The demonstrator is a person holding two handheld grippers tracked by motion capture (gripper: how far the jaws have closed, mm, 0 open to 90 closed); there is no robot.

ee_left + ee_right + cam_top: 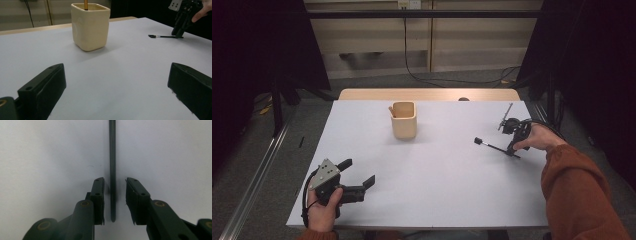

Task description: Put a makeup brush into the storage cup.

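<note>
Right tongs stand over a thin dark pen lying flat on the white surface near its right edge. In the right gripper view the pen runs lengthwise between the two black jaws, which are narrowly apart; a visible gap remains on each side of the shaft, so the pads are not pressing on it. The pen is not lifted. From the left gripper view the pen lies with its capped end pointing toward the cup, the right tongs at its other end.

Left tongs rest near the front left corner of the surface, jaws wide apart with nothing between them.

A cream, square-sided cup stands upright toward the rear edge, left of centre, well apart from both tongs. A pencil stands in it against its left rear corner.

No brand, label or writing can be read on the cup, the pen or either gripper.
</note>
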